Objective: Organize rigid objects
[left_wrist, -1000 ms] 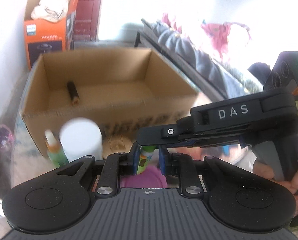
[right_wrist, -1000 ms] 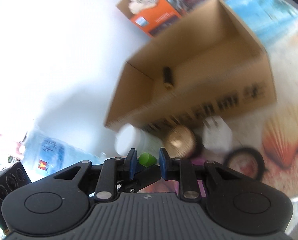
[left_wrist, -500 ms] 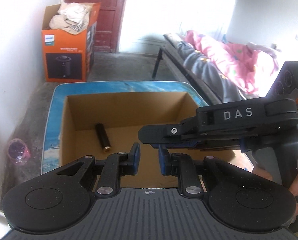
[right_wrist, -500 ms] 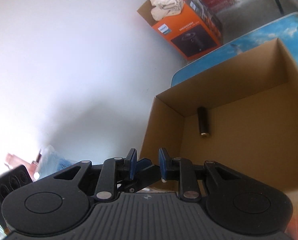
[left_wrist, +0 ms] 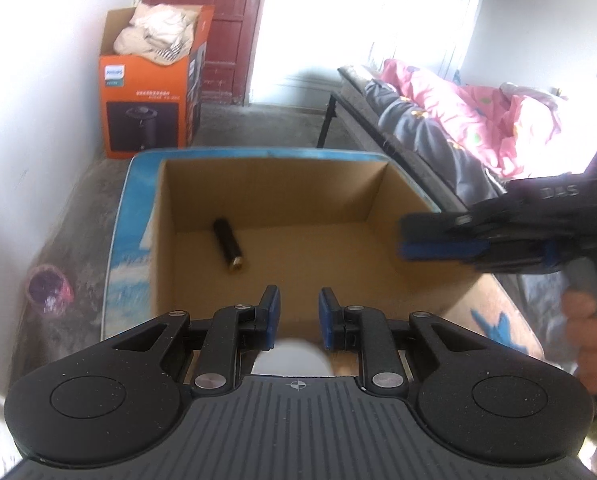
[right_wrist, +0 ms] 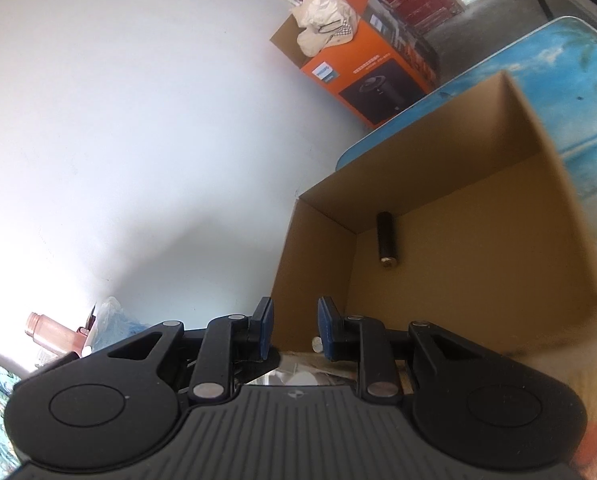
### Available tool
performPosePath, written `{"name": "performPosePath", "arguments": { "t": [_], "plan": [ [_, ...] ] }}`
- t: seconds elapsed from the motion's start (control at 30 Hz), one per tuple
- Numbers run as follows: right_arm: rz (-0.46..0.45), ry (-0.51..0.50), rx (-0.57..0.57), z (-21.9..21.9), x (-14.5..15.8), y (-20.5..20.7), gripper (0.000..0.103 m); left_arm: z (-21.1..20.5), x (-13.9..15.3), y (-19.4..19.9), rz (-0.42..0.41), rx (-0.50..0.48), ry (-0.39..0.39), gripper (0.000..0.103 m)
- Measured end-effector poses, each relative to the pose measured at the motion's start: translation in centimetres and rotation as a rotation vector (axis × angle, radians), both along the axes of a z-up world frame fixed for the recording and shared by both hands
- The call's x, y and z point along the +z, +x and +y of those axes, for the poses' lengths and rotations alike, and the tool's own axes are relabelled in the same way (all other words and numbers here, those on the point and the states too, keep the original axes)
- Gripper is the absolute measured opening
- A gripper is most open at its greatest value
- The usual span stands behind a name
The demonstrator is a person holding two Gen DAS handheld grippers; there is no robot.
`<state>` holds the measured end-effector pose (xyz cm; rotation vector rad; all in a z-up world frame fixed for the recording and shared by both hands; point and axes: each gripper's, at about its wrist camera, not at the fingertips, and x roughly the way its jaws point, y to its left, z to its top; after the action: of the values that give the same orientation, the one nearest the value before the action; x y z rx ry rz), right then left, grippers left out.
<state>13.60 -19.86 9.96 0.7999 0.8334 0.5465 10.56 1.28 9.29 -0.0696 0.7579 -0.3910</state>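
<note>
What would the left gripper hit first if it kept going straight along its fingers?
Probably the floor of the cardboard box. The left gripper points down into the open box, right of the black cylinder lying there. Nothing shows in between, though depth is hard to judge.

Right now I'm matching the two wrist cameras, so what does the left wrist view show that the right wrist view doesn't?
Only the left wrist view shows the right gripper from the side over the box's right edge, the hand holding it, a bed with pink bedding and a pink cup on the floor. Only the right wrist view shows a copper-coloured bottle. Both show the cardboard box on the blue table, the black cylinder inside it and the orange box.
</note>
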Motion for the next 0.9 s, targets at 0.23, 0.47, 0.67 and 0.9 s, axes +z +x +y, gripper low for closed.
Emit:
{"name": "performPosePath", "arguments": {
  "t": [0.23, 0.47, 0.67, 0.9],
  "plan": [
    [0.024, 0.043, -0.046, -2.7, -1.6, -4.8, 0.027, 3.3, -1.8, -3.5, 0.065, 0.055, -0.041, 0.023],
    [0.055, 0.017, -0.081, -2.8, -3.8, -9.6, 0.027, 5.2, -3.3, -5.2, 0.107, 0.124, -0.089, 0.024],
    [0.084, -0.015, -0.087, -2.8, -4.6, -11.8, 0.027, 5.2, -3.4, -6.0, 0.086, 0.141, -0.091, 0.028],
    [0.082, -0.042, -0.1, -3.0, -4.7, -13.9, 0.027, 4.6, -3.4, -7.4, 0.064, 0.127, -0.104, 0.035]
  ]
}}
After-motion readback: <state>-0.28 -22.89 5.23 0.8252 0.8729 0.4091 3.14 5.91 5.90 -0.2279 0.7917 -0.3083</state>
